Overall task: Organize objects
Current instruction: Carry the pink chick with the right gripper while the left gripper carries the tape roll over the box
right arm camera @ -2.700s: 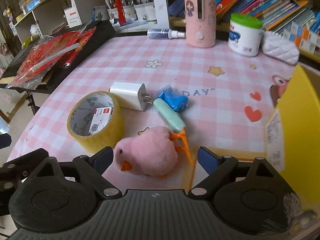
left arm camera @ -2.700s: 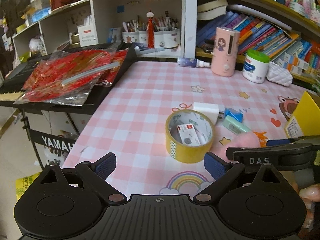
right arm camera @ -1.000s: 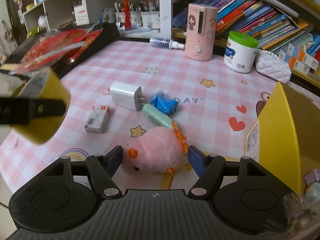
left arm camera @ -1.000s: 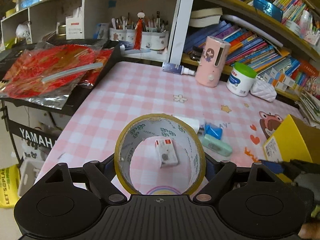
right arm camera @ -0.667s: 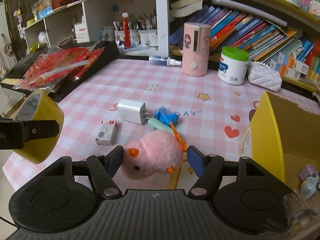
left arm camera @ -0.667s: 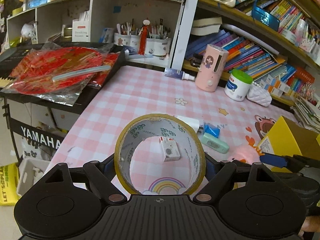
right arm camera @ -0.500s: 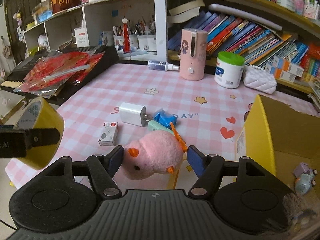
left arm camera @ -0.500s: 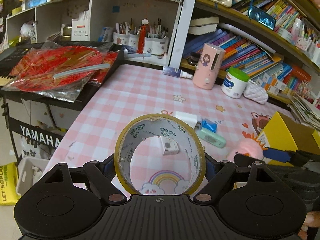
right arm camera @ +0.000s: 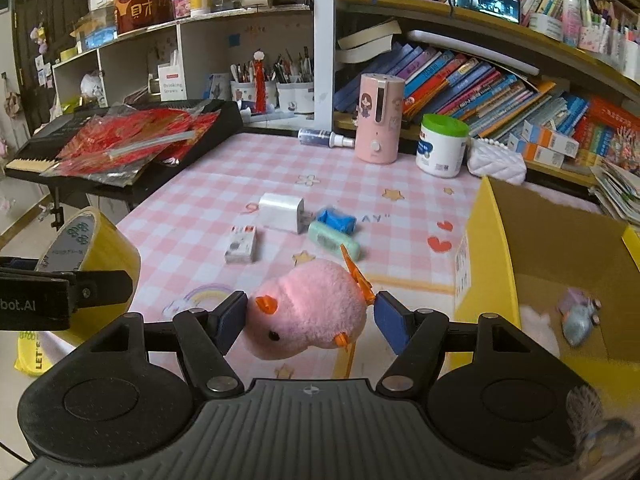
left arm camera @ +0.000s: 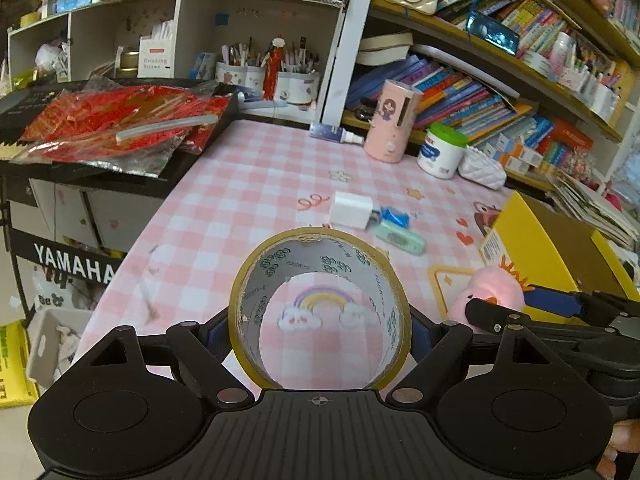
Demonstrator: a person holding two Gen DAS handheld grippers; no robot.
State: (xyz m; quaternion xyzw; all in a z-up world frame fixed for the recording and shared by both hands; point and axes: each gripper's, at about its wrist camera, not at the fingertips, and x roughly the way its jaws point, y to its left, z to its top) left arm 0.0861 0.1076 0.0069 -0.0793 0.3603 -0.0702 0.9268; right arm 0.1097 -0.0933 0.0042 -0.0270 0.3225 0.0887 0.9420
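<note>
My left gripper [left arm camera: 320,330] is shut on a roll of yellow tape [left arm camera: 252,292], held upright above the table's near edge; the same tape roll [right arm camera: 96,246] shows at the left of the right wrist view. My right gripper [right arm camera: 310,320] is shut on a pink plush chick [right arm camera: 308,308], lifted off the table; the chick [left arm camera: 492,294] also appears in the left wrist view. An open yellow cardboard box [right arm camera: 484,248] stands on the right with small toys inside. On the pink checked tablecloth [right arm camera: 208,196] lie a white charger [right arm camera: 280,212], a small white box [right arm camera: 240,244], a mint-green case [right arm camera: 332,240] and a blue item [right arm camera: 338,218].
At the back stand a pink dispenser [right arm camera: 378,118], a green-lidded white jar [right arm camera: 442,146], a spray bottle [right arm camera: 324,138] and a white quilted pouch [right arm camera: 496,162], under shelves of books. A black keyboard [right arm camera: 120,148] with red packets sits left of the table.
Both grippers have pulled back and risen with their loads, so the table items look farther away. The yellow box's inside has come more into view on the right.
</note>
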